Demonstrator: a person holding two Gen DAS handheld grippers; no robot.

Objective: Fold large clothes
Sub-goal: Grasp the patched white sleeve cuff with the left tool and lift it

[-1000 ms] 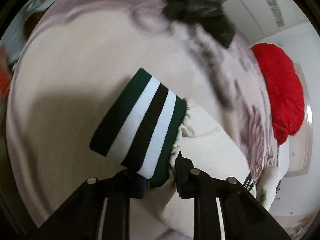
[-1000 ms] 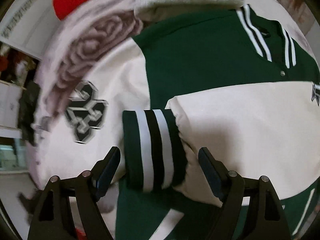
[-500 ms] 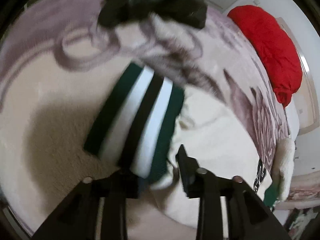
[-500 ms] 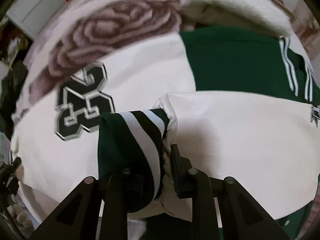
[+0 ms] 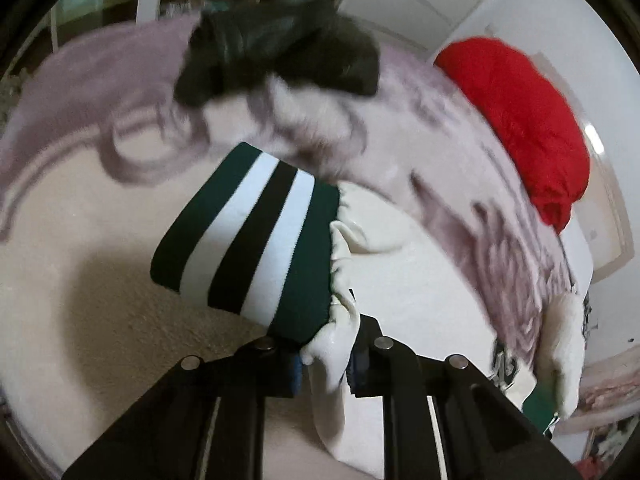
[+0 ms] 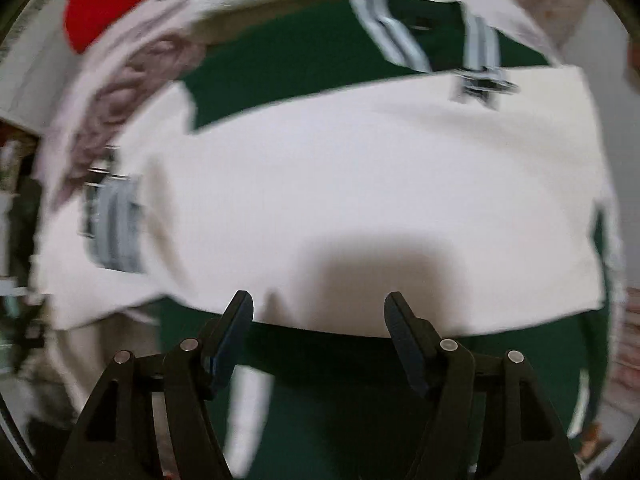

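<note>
A green and cream varsity jacket lies on a bed. In the left wrist view my left gripper is shut on the cream sleeve just behind its green, white and black striped cuff, held above the blanket. In the right wrist view my right gripper is open and empty, hovering over the other cream sleeve that lies folded across the green body. That sleeve's striped cuff lies at the left, blurred.
A pink floral blanket covers the bed. A black garment lies on it at the far side. A red pillow sits at the right, also in the right wrist view. White walls and shelves stand behind.
My right gripper, shut on the cuff half a second ago, has opened and let go; the sleeve now lies across the jacket. My left gripper keeps its hold and has lifted and swung.
</note>
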